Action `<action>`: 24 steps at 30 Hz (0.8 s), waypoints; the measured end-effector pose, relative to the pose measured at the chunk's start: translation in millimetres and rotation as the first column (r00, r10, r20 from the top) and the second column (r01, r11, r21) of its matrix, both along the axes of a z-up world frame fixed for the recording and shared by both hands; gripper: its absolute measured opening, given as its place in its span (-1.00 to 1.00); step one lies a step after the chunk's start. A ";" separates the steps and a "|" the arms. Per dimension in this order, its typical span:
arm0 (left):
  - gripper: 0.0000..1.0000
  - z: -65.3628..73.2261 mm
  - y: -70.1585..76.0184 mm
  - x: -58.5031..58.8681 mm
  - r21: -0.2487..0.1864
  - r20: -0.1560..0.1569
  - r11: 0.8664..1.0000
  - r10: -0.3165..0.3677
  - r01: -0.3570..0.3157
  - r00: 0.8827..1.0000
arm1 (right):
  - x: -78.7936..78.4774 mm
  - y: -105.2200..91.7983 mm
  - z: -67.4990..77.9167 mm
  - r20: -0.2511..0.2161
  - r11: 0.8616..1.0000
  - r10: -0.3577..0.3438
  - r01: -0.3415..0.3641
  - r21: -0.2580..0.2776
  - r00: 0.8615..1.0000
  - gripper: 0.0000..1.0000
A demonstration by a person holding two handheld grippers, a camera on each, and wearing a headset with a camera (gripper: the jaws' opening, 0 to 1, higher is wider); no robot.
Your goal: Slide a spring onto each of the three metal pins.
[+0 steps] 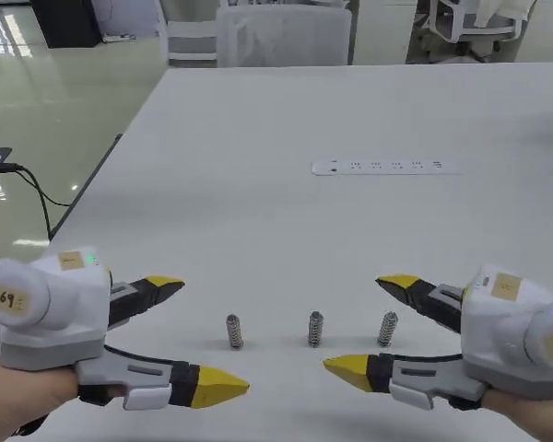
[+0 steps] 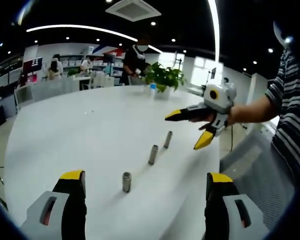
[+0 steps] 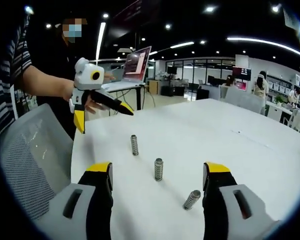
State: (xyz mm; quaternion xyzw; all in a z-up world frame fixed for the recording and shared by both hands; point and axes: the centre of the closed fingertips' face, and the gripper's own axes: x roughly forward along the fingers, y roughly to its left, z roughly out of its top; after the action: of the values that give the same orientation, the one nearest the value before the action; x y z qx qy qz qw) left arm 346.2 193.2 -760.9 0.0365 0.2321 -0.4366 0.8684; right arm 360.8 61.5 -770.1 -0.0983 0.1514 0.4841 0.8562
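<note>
**Both grippers agape, three springs in a row between them**

At far left, left gripper (image 1: 212,334), low over the white table (image 1: 258,212). Jaws spread wide, yellow tips pointing inward, nothing pinched.

Next, near the front edge of the tabletop, a row of three springs, each standing apart from its neighbours:
- Left spring (image 1: 234,331): upright, in the open mouth of the left gripper, touching neither jaw.
- Middle spring (image 1: 315,329): upright, out in the gap between the two grippers.
- Right spring (image 1: 388,328): leaning a little, plainly tilted in the right gripper view, between the right gripper's jaws without contact.

At far right, right gripper (image 1: 351,323). Jaws likewise spread and empty, tips facing the left gripper across the row.

Farther back, right of centre, a white power strip (image 1: 384,167) lying flat, well apart from the springs. Beyond the far table edge, a white chair (image 1: 281,37).
</note>
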 end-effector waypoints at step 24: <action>0.96 -3.6 5.3 -10.3 -0.002 -0.003 1.000 0.030 -0.030 1.000 | -8.3 -64.6 -23.0 -0.074 0.991 -0.133 0.133 -0.009 0.988 0.98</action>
State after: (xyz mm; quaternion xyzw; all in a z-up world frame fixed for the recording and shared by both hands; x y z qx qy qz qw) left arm 335.8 198.5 -764.5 0.0315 0.2336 -0.4237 0.8746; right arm 352.5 -3.1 -793.1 -0.0717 0.1903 0.4288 0.8802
